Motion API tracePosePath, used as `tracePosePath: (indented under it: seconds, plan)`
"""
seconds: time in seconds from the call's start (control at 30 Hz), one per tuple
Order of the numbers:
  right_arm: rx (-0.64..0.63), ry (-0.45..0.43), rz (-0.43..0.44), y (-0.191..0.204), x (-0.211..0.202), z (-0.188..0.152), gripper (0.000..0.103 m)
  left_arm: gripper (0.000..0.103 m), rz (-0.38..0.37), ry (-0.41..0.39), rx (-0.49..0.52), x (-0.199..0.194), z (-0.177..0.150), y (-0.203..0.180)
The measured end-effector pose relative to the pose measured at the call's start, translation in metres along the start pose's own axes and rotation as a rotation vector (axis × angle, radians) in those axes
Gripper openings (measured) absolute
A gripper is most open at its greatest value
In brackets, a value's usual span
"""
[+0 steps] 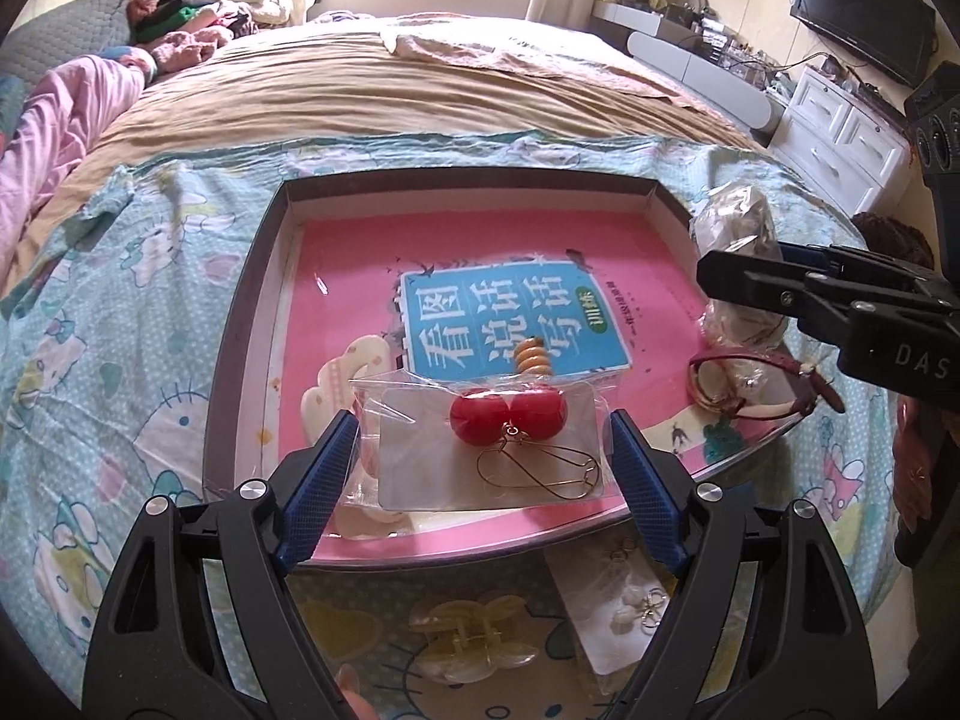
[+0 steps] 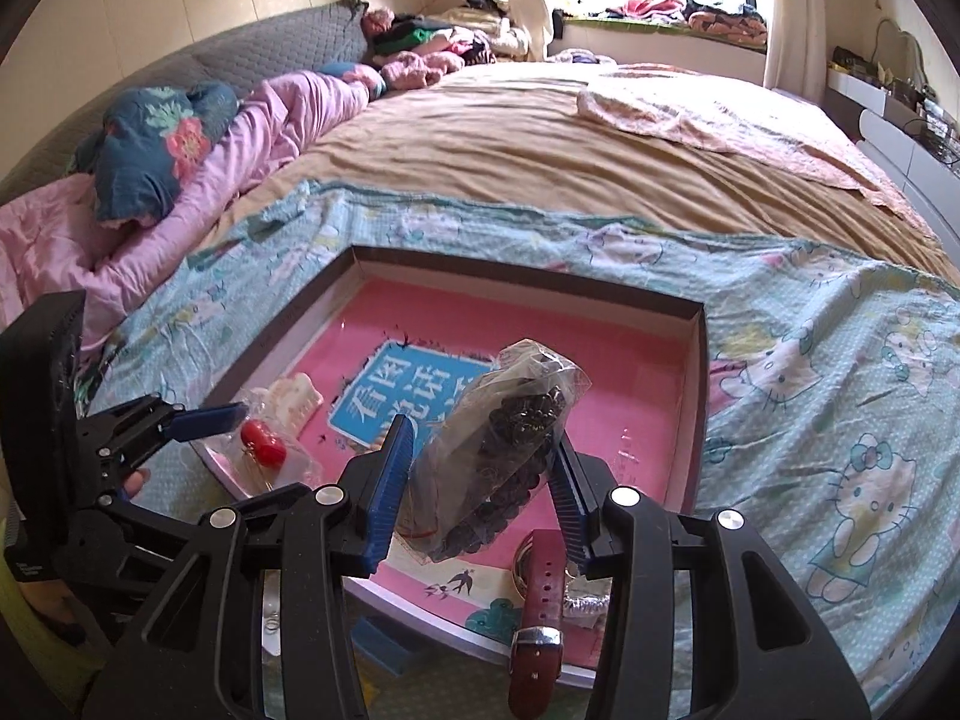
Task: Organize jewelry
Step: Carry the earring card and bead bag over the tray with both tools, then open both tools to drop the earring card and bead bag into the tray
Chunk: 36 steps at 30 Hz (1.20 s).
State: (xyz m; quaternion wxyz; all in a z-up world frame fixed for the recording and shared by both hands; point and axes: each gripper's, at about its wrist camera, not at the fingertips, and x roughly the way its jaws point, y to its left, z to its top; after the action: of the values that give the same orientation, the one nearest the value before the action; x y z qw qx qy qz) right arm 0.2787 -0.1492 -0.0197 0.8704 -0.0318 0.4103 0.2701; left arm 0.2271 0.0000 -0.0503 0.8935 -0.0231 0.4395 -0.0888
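I am looking down at a bed covered by a turquoise cartoon-cat sheet (image 1: 120, 324). On it sits the largest task piece, a shallow dark-walled box lid (image 1: 240, 324), lined with a pink booklet (image 1: 540, 240) that has a blue title panel.

In the left wrist view, at 6 o'clock inside the lid, a clear bag with red bead earrings (image 1: 509, 413) on thin gold wire hooks lies flat across a pale card. My left gripper (image 1: 480, 468) angles steeply down, its blue-padded fingers standing wide apart on either side of this bag; whether the pads press on its edges I cannot tell. A cream hair clip (image 1: 342, 372) lies at 9 o'clock from the bag.

In the right wrist view, my right gripper (image 2: 480, 480) also tilts down over the lid's near edge. Its jaws are clamped on a clear bag of dark beads (image 2: 510, 438), which stands up at a slant between the pads. At 6 o'clock below it, a watch with a dark red strap (image 2: 540, 600) hangs over the lid's front edge.

Outside the lid, on the sheet at 6 o'clock in the left view, lie a translucent yellow claw clip (image 1: 474, 636) and a small bag of pale earrings (image 1: 624, 612).
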Motion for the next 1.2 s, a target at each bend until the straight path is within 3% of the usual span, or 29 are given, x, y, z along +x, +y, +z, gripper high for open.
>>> tracePosePath:
  seconds: [0.5, 1.2]
  plan:
    - [-0.025, 0.135, -0.027, 0.002, 0.033, -0.008, 0.043, 0.080, 0.005, 0.026, -0.011, 0.002, -0.004, 0.010]
    - [-0.031, 0.227, -0.070, 0.011, 0.050, -0.012, 0.044, 0.082, -0.007, -0.020, -0.067, -0.024, 0.003, 0.033]
